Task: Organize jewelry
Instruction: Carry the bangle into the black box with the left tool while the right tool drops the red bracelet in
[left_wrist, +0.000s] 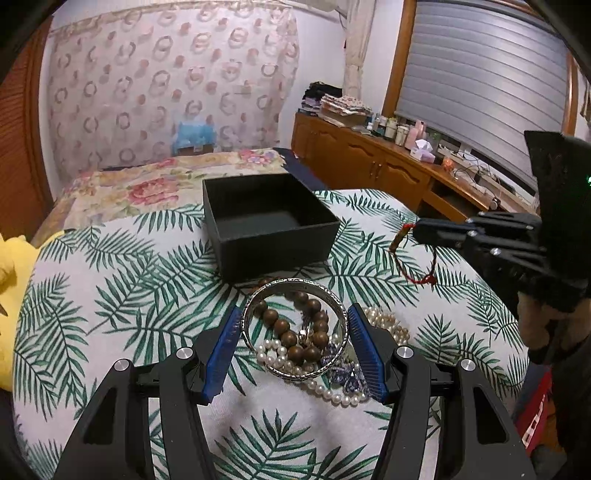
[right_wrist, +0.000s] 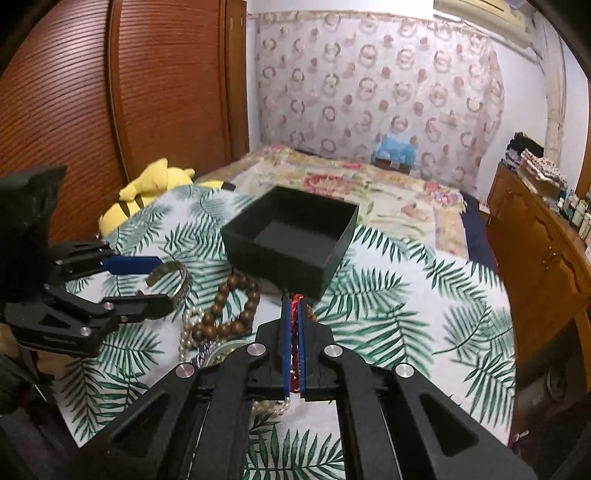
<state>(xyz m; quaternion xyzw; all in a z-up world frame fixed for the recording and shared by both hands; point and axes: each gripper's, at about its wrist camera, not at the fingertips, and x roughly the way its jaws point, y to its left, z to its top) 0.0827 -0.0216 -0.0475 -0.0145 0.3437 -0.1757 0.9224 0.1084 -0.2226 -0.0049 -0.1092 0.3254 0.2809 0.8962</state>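
Both hand-held tools share one build: matte black angular linkage arms with triangular cut-outs and round silver pivot bolts. On the left gripper (left_wrist: 293, 345), bright blue ribbed pads line the inner faces of the fingers (left_wrist: 223, 350), with four silver bolts just behind them. The right gripper (right_wrist: 293, 306) shows narrow blue pad strips edge-on and four silver bolts behind. Seen side-on, it carries a rough black housing behind its fingers, with a tiny green light on it.

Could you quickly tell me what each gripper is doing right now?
Left gripper: jaws closed on the silver bangle.
Right gripper: jaws shut on the red string bracelet.
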